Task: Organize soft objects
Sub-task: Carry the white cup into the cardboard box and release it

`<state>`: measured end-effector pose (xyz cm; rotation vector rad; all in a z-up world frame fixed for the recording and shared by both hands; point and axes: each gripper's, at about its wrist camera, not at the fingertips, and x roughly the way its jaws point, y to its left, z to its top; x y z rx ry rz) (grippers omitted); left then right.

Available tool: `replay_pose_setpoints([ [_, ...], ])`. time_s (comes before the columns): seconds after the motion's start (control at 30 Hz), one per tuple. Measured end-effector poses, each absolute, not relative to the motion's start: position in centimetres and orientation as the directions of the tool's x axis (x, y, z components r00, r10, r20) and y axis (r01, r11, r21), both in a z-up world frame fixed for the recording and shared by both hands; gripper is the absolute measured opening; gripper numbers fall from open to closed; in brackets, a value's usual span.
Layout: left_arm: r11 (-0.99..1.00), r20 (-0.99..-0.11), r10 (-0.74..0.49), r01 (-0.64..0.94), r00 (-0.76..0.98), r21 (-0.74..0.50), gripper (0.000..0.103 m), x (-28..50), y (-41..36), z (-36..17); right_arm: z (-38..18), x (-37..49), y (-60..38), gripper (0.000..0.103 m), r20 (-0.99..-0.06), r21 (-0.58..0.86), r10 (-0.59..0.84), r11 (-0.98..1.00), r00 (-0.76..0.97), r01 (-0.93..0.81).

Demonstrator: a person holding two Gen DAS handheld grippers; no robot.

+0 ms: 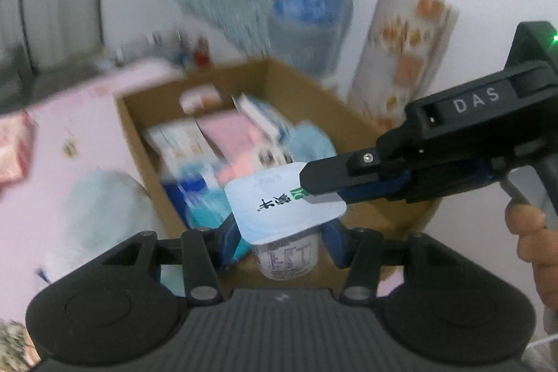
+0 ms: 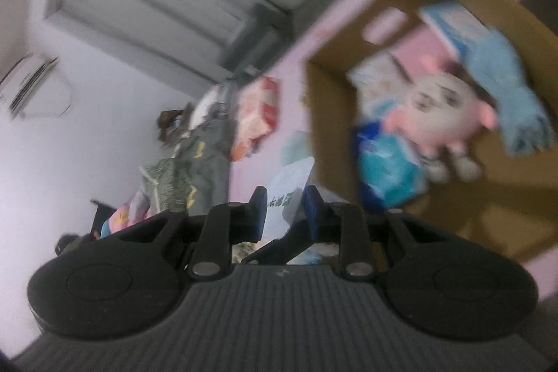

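gripping a yogurt cup point(image 1: 286, 246) in your left gripper point(image 1: 282, 239), right gripper point(image 1: 322, 192) pinching its foil lid point(image 1: 279, 201) above the cardboard box point(image 1: 314, 100): tugging could spill it.

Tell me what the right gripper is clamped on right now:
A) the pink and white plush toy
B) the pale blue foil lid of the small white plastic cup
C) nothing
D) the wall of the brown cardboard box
B: in the left wrist view the right gripper pinches the edge of the pale blue foil lid of the small white plastic cup, which sits between the left gripper's fingers.
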<state>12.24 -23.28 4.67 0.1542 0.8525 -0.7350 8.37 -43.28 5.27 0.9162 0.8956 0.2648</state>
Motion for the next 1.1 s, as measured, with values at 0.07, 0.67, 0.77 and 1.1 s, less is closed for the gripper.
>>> replay_pose_setpoints([
  [0.07,0.741,-0.78,-0.508,0.647,0.365,-0.179,0.051,13.4,-24.5,3.2,3.4,8.8,-44.1,0.024,-0.588,0.774,0.559,0.599,0.585,0.206],
  [0.67,0.767,-0.802,-0.516,0.58,0.302,-0.275,0.051,15.9,-20.7,2.5,-6.8,14.8,-44.2,0.025,-0.757,0.653,0.582,0.672,0.297,0.35],
  [0.77,0.781,-0.787,-0.521,0.556,0.33,-0.284,0.052,15.9,-18.6,3.2,-7.4,15.1,-43.5,0.026,-0.741,0.671,0.615,0.659,0.268,0.34],
  [1.1,0.89,-0.746,-0.426,0.384,0.512,-0.245,0.058,15.5,-9.3,4.5,-8.4,15.2,-41.2,0.03,-0.712,0.7,0.658,0.638,0.244,0.322],
])
